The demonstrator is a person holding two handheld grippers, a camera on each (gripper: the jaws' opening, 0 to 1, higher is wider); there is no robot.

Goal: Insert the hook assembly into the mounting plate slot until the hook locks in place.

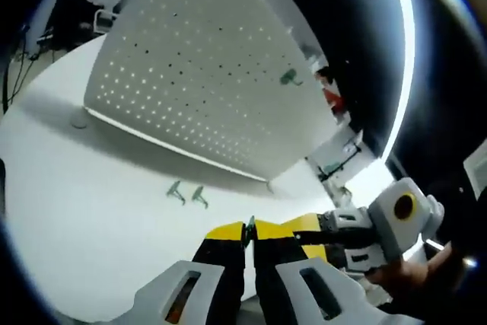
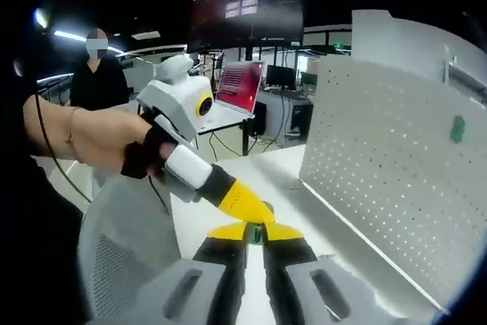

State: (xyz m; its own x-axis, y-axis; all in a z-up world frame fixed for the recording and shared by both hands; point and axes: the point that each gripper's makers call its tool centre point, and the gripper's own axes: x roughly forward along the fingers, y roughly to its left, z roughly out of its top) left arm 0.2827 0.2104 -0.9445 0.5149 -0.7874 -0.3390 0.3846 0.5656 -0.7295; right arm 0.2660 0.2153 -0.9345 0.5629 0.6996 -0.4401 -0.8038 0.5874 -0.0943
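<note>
Both grippers, left gripper [image 1: 249, 235] and right gripper [image 2: 256, 235], clamped on one green hook [image 1: 249, 227]; not yet inserted in far pegboard [image 1: 205, 74]; two spare hooks [image 1: 187, 194] on counter [image 1: 84, 203].

Pegboard [image 1: 205, 74]: matt white perforated sheet, looks like painted metal. Table [image 1: 84, 211]: smooth matt white. Hooks [image 1: 187, 194]: green, material unclear. Left gripper [image 1: 249, 232]: yellow pads, matt grey plastic body.
</note>
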